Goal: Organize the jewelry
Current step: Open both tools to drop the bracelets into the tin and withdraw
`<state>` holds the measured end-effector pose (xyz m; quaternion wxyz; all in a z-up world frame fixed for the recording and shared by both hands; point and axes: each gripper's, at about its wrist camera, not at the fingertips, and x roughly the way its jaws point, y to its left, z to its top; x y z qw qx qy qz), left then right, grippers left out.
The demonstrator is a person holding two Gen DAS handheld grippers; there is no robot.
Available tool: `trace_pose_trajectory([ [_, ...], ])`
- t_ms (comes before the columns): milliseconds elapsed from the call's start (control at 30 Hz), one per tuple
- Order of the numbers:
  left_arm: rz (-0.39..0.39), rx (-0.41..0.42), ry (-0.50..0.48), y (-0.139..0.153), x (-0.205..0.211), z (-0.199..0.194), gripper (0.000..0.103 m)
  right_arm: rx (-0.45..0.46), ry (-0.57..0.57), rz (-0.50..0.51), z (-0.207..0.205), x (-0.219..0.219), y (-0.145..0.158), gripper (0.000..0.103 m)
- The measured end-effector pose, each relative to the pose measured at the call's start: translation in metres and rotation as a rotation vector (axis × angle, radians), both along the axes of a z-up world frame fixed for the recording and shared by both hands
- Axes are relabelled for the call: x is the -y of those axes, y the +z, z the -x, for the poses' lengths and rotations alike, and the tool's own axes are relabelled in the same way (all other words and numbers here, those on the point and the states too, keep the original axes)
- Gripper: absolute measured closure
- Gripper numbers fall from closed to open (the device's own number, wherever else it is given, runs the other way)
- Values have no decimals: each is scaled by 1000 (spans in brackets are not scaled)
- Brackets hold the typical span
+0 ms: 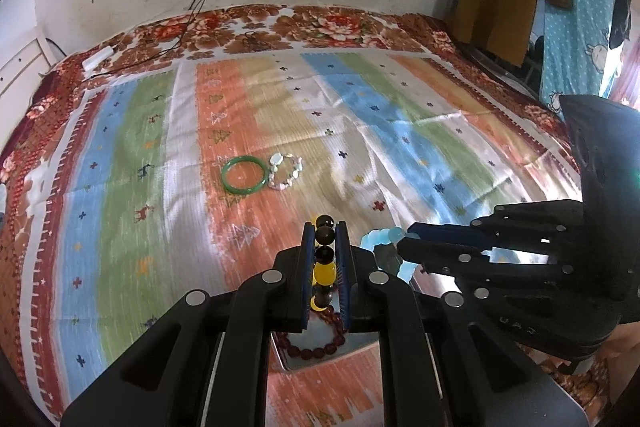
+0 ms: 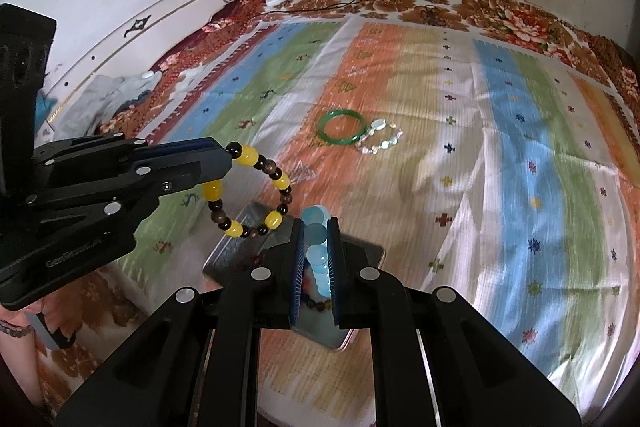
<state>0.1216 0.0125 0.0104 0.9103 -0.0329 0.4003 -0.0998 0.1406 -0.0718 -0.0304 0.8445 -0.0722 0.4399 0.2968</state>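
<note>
We are holding a bracelet in each pair of tongs above the metal tray (image 2: 362,251), which is lying on the bed's striped cover (image 1: 132,155). Nearest to us, the left tongs (image 1: 325,231) are pinching the yellow-and-brown bead bracelet (image 2: 250,193), jaws drawn narrow on its beads, its loop hanging free over the tray's 10 o'clock corner. The right tongs (image 2: 316,227) are gripping the pale blue bead bracelet (image 2: 316,223) the same way, just beside the left pair. A dark red bead bracelet (image 1: 316,341) is already lying in the tray beneath the left tongs.

To do this step well, we are judging that each loop should come low over a bare part of the tray before the jaws part, so the beads settle instead of bouncing out. Releasing one side at a time, with the tongs kept apart, should keep the strands from tangling with each other or with the red one.

Farther off, toward 12 o'clock, the green bangle (image 1: 243,175) and the pearly shell bracelet (image 1: 286,171) are waiting on the cover, touching or nearly so.
</note>
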Motion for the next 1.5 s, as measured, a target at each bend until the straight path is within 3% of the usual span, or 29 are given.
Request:
trace_pose_trajectory([
  [433, -12, -9, -6, -7, 8, 20, 91, -28, 0, 4, 12, 2, -9, 90],
  [500, -14, -11, 5, -7, 6, 20, 83, -8, -15, 15, 12, 4, -8, 75],
  [533, -17, -10, 14, -8, 5, 20, 81, 12, -29, 24, 12, 5, -6, 58],
  [567, -21, -10, 21, -8, 3, 20, 81, 24, -40, 27, 11, 7, -5, 53],
  [1167, -65, -5, 108, -11, -15, 8, 47, 48, -97, 49, -8, 13, -11, 53],
  [1500, -113, -6, 141, -14, -23, -10, 30, 55, -127, 53, -31, 9, -14, 44],
])
